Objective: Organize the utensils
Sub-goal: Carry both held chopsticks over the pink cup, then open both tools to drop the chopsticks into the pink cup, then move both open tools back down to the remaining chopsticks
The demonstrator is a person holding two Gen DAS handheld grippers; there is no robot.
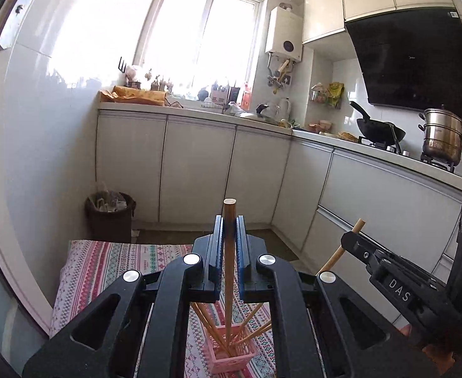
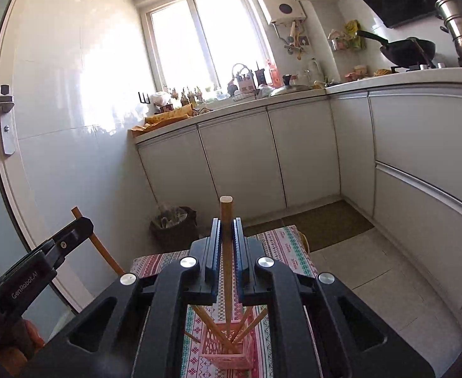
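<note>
Right now each gripper, left (image 1: 230, 230) and right (image 2: 227, 230), pinches one upright chopstick (image 1: 229, 252) (image 2: 226, 252) over the pink basket (image 1: 231, 354) (more chopsticks lean inside it) on the patterned cloth (image 1: 105, 267).

home kitchen, wok (image 1: 376, 125) on stove, range hood (image 1: 413, 60)

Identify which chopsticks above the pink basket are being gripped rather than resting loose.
Two upright ones: the chopstick in the left tool and another in the right tool. The rest lean slanted in the pink basket.
</note>
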